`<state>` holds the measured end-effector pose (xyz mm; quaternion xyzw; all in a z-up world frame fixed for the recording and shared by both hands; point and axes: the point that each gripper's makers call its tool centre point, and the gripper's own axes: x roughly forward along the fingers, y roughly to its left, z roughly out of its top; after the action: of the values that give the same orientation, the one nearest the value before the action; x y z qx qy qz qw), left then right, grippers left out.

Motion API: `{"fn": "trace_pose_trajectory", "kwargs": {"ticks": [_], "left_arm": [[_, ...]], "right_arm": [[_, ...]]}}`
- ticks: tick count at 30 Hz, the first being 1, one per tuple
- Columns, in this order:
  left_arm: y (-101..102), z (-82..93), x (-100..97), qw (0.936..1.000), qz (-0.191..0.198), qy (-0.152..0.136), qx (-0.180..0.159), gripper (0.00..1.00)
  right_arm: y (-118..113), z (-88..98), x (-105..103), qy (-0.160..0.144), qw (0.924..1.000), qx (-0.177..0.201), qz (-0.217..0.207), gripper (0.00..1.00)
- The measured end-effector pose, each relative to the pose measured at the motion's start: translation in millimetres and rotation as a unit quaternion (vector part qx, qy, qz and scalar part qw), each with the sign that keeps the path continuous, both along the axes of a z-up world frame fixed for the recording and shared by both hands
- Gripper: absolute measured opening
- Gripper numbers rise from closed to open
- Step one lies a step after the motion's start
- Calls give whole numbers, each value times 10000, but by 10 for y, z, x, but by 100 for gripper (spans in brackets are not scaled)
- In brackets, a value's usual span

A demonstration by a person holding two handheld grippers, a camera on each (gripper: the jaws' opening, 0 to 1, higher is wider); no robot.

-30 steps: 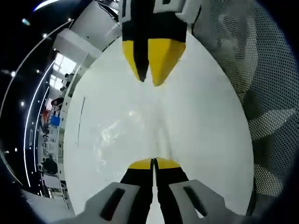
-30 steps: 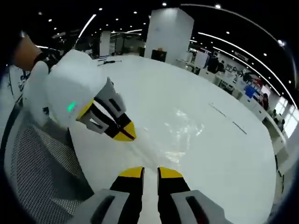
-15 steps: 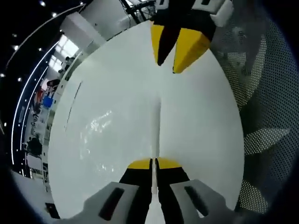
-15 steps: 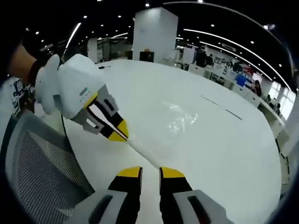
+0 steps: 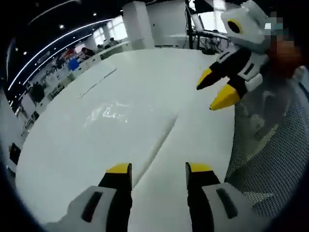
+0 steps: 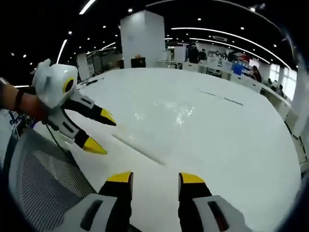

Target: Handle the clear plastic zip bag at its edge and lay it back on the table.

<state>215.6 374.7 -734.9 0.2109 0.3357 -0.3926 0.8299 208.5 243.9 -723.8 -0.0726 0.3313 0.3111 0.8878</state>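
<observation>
The clear plastic zip bag [image 5: 120, 125] lies flat on the large white round table [image 5: 72, 154], its crinkled film catching the ceiling lights and its straight sealed edge running from near the table's front toward the middle. In the right gripper view the bag [image 6: 174, 121] spreads across the middle of the table [image 6: 251, 159], with that same edge nearest the camera.

The left gripper [image 5: 158, 169], black with yellow tips, hangs above the near end of the bag's edge with its jaws wide apart and nothing between them. Seen from the right gripper view, it [image 6: 100, 131] comes in from the left, held by a hand [image 6: 26, 104], its two yellow tips spread and off the bag. The right gripper [image 6: 155, 177] also has its jaws apart and empty, above bare table just short of the bag's edge. In the left gripper view it [image 5: 215, 89] sits at the far right, tips parted.

A grey mesh-backed chair [image 6: 43, 179] stands by the table's near rim, beside both grippers. Beyond the table are a white square pillar [image 6: 140, 38] and distant desks with people.
</observation>
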Motion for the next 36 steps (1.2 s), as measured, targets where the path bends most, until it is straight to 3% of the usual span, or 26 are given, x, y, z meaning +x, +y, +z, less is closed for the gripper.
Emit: {"fn": "trace_pose_trajectory", "kwargs": {"ticks": [2,4,9,11,14,20,24,36], "left_arm": [[58,-30,-24,9999,132,39,-19,46],[93,-43,-78,9980,491,271,-285,49],[371,-175,-35,9907,1199,484,-422,56],[363,-179,-126,9904,1213,519,-406,57],[446,-159,-22,9905,1244,471,-348,60],[490,-168,-79,9880,1398,546,-362,61],[523,-293,-155,9870,1441,689,-191,61],[541,-320,-194,9850,1542,762,-121,59]], "right_arm": [[-6,15,-9,5,10000,14,14,42],[-13,20,-17,1,10000,6,33,46],[-46,39,-29,-102,9995,-220,220,57],[-46,37,-36,-114,9994,-213,230,58],[-65,24,-53,-36,9997,-123,193,60],[-57,28,-85,118,9997,142,179,67],[-52,3,-131,303,9987,410,53,68],[-70,14,-102,335,9977,584,-45,66]]}}
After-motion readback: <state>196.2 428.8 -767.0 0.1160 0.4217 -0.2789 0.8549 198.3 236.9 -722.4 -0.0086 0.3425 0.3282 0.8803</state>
